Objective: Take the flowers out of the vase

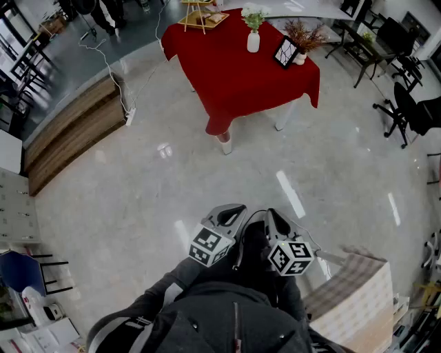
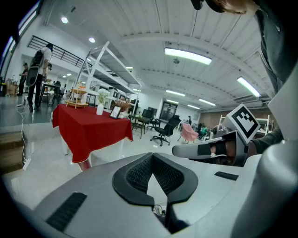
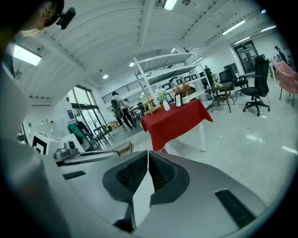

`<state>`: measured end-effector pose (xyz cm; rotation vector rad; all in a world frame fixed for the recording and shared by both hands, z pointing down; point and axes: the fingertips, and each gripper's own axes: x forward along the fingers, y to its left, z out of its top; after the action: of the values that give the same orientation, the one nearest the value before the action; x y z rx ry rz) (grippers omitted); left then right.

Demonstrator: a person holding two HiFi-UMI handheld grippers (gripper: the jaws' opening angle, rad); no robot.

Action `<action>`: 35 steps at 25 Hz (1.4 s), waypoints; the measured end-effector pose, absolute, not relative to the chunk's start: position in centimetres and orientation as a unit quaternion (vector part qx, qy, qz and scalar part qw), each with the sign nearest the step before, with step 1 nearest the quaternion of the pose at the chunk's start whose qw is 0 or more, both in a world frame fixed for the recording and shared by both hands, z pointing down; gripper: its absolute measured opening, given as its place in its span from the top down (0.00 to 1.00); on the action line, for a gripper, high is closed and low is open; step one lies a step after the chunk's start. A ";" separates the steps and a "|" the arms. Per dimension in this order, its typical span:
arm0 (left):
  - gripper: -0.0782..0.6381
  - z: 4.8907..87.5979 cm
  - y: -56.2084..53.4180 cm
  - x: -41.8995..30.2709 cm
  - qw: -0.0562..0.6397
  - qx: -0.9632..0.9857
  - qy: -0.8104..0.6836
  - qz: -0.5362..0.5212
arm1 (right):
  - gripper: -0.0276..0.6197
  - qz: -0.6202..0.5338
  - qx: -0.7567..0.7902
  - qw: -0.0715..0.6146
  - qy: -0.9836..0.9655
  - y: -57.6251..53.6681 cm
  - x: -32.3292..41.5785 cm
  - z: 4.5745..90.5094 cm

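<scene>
A white vase (image 1: 253,41) with pale flowers (image 1: 253,17) stands on a table with a red cloth (image 1: 234,76), far across the floor from me. The vase (image 2: 99,109) appears small in the left gripper view, and again as the vase (image 3: 166,106) in the right gripper view. My left gripper (image 1: 231,211) and right gripper (image 1: 275,216) are held side by side close to my body, both aimed toward the table. The left gripper (image 2: 152,155) is shut with nothing in it. The right gripper (image 3: 148,152) is shut and empty too.
A framed picture (image 1: 285,52), a dried plant (image 1: 304,36) and a wooden stand (image 1: 203,15) share the table. A low wooden step (image 1: 69,134) and a floor cable (image 1: 114,72) lie left. Office chairs (image 1: 406,103) stand right, a box (image 1: 355,300) by my right side. People (image 2: 36,74) stand far off.
</scene>
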<state>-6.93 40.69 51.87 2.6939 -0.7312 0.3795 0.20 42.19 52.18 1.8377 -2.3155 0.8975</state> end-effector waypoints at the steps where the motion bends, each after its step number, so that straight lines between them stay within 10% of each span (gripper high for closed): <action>1: 0.88 51.7 41.0 -7.3 0.162 0.944 -0.256 0.132 | 0.93 0.290 0.592 0.028 -0.751 42.5 -0.4 52.0; 35: 0.88 50.7 35.7 -6.4 0.173 0.938 -0.283 0.101 | 0.93 0.273 0.549 0.022 -0.789 36.7 -2.3 50.2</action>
<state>-6.35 35.73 50.68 2.6604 -0.8027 0.2866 -2.33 36.66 50.18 1.7027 -2.4462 0.8457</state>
